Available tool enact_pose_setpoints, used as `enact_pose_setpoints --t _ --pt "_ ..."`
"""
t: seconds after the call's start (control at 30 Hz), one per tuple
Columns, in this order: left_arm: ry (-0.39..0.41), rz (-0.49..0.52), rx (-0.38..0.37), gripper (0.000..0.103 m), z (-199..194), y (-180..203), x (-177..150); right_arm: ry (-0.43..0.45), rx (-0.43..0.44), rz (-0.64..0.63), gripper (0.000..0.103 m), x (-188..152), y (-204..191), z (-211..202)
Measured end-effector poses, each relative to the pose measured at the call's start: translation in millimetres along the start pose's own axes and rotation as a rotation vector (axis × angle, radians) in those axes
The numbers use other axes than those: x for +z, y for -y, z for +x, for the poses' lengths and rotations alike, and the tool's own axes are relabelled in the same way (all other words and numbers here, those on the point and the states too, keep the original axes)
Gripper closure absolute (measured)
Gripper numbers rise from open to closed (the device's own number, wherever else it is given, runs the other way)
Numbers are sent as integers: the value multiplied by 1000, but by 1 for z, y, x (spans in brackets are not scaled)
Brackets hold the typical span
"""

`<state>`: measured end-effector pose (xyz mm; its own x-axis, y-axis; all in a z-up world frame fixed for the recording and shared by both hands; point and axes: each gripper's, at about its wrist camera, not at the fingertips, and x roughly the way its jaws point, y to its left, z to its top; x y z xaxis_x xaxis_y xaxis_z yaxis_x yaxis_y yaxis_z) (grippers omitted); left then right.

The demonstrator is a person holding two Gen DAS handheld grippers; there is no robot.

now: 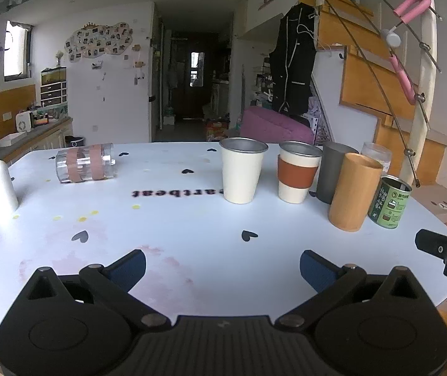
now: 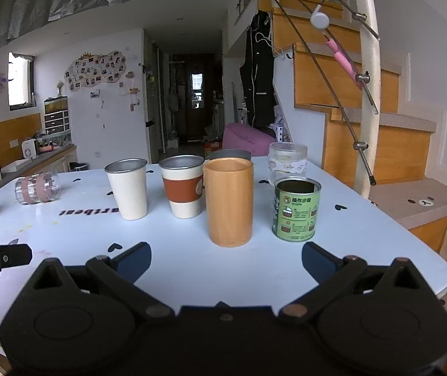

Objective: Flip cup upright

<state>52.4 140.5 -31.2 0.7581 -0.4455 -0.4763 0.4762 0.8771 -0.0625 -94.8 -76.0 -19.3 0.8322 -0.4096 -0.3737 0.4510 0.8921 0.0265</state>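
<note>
On a white oval table [image 1: 192,219] w/ black heart prints, a clear glass cup w/ pink bands [image 1: 85,163] lies on its side at far left, well apart from upright cups at right: tan wooden cylinder cup [image 2: 229,202], cream metal-rimmed cup [image 1: 241,170], green printed tin can [image 2: 297,208]. Left gripper [image 1: 222,268] & right gripper [image 2: 226,258] both spread wide, holding nothing.

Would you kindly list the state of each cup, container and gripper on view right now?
Clear glass cup: on its side.
White tumbler: mouth down.
Cream cup: upright.
Orange-sleeved cup: upright.
Grey cup: upright.
Wooden cup: upright.
Green can: upright, open top.
Glass jar: upright.
Left gripper: open, empty.
Right gripper: open, empty.
</note>
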Motion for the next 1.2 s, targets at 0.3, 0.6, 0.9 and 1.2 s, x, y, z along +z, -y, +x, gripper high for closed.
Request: enact_pose_setpoints --t 0.3,0.6,0.9,1.2 --pt "-4 0 15 0 -1 0 1 -6 8 -9 0 -1 -3 -2" --pt "-7 1 19 0 -1 0 1 -6 6 -11 0 0 -3 -2" --pt "-6 1 22 0 -1 -1 1 -5 10 -10 0 1 -3 -3" --pt "-6 2 22 0 -1 -1 1 -5 10 -10 0 2 -3 -3"
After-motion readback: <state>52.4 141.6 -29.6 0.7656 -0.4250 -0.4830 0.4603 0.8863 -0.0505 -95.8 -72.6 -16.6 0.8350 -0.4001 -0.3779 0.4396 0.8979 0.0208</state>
